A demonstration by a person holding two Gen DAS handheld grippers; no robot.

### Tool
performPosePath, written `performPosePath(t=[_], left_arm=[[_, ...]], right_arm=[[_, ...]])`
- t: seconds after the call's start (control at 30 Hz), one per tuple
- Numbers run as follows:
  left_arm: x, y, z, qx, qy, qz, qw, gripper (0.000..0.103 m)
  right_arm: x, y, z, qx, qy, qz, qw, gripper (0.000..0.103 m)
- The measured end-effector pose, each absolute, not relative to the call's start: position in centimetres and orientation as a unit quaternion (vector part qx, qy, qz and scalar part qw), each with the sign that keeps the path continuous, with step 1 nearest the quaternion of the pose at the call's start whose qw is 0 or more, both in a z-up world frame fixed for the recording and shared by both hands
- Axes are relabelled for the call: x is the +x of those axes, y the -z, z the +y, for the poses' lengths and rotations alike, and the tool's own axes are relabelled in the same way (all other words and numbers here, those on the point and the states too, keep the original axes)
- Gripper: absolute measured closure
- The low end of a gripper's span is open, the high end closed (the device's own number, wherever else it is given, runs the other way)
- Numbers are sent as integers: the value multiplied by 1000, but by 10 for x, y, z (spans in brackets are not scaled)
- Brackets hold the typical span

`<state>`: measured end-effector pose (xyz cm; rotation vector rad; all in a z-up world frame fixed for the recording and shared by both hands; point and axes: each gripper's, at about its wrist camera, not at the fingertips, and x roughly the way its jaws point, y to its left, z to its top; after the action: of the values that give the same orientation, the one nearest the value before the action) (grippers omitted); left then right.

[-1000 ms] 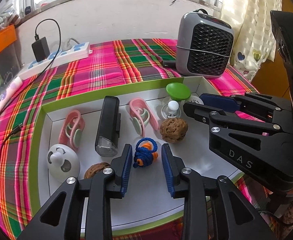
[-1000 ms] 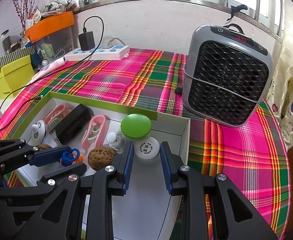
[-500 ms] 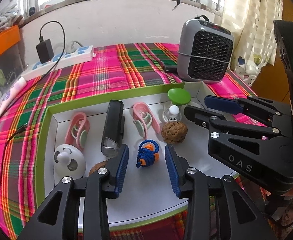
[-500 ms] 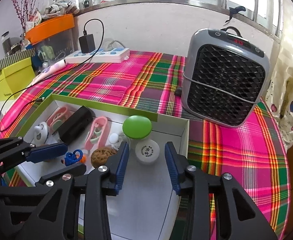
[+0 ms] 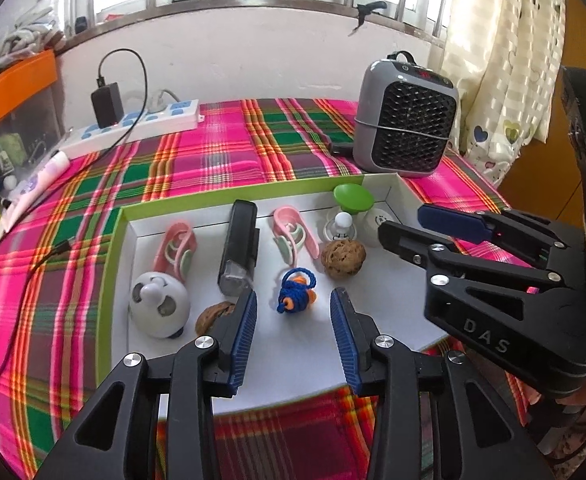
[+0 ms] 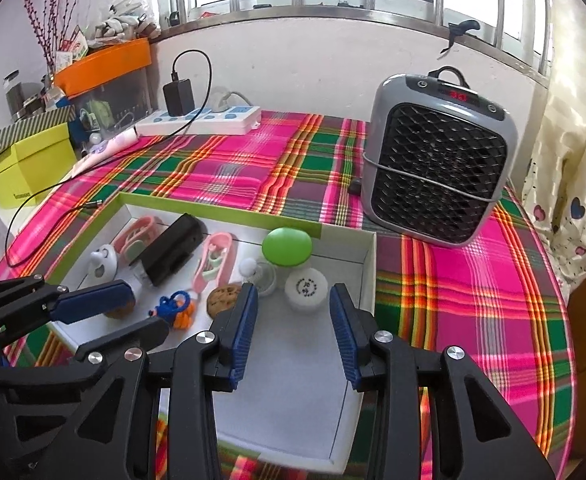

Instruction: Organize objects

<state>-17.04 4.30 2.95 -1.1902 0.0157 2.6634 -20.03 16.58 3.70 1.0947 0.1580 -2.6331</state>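
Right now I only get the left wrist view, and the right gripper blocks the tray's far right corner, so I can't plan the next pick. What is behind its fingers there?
Observer: A white round plastic jar with a printed lid, standing just in front of the green domed cap.
Operator: Is the right gripper holding it?
Observer: No. The right gripper's jaws stand open with nothing between the pads; they touch nothing.
Operator: Any free floor near the jar?
Observer: Yes. The white cardboard tray is bare from the jar down to its near edge.
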Motion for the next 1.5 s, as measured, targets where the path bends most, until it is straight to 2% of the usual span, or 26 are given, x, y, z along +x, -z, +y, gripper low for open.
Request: performPosePath(t=[0.6,1.5], left_arm=[[-113,-44,27,-376,-924,2,64,66],[-41,-7,12,-417,-909,7,22,66]], right_arm=[[-138,-45,166,378,916,22,131,64],[-56,-11,165,423,899,22,113,63]])
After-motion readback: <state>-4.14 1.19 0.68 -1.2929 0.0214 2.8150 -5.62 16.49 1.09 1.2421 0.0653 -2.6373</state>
